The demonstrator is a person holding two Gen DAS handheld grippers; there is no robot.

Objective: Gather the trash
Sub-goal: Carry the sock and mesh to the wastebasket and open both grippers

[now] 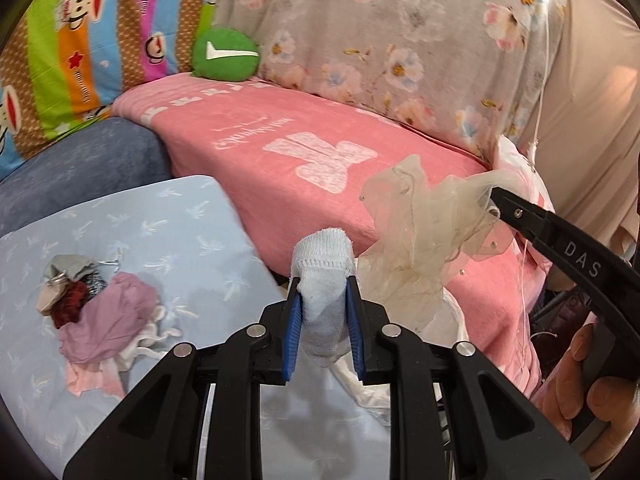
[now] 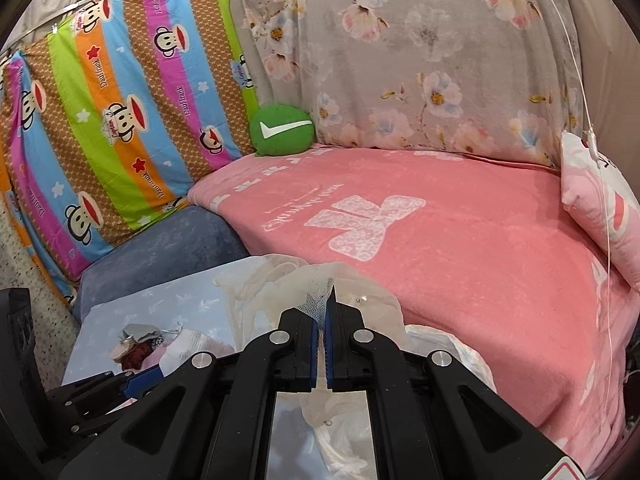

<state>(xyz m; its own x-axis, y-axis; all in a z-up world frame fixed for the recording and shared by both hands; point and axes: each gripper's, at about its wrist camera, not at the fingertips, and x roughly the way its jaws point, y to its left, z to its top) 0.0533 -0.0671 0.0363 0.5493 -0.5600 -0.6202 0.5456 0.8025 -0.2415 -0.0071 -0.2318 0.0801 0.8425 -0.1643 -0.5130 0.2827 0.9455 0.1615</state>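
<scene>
Both tongs are clamped: left gripper (image 1: 323, 280) on a white sock (image 1: 322, 276), right gripper (image 2: 325, 312) pinching sheer gauze (image 2: 320, 280), each lifted off the pink blanket (image 2: 460, 248), prob. to join the scrap pile (image 1: 100, 304) near-left on the blue sheet (image 1: 168, 216).

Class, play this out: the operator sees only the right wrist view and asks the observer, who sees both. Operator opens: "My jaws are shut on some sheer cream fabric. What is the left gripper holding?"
Observer: The left gripper is clamped on a white sock, whose toe sticks up between the blue pads.
Operator: How does my fabric hang from over there?
Observer: The sheer cream fabric dangles loose from the right gripper, just right of the sock, above the pink blanket.
Operator: I only glimpse a pile on the pale blue sheet. What is in it?
Observer: The pile holds a mauve cloth, something dark red, a grey scrap and white string, lying on the pale blue sheet.
</scene>
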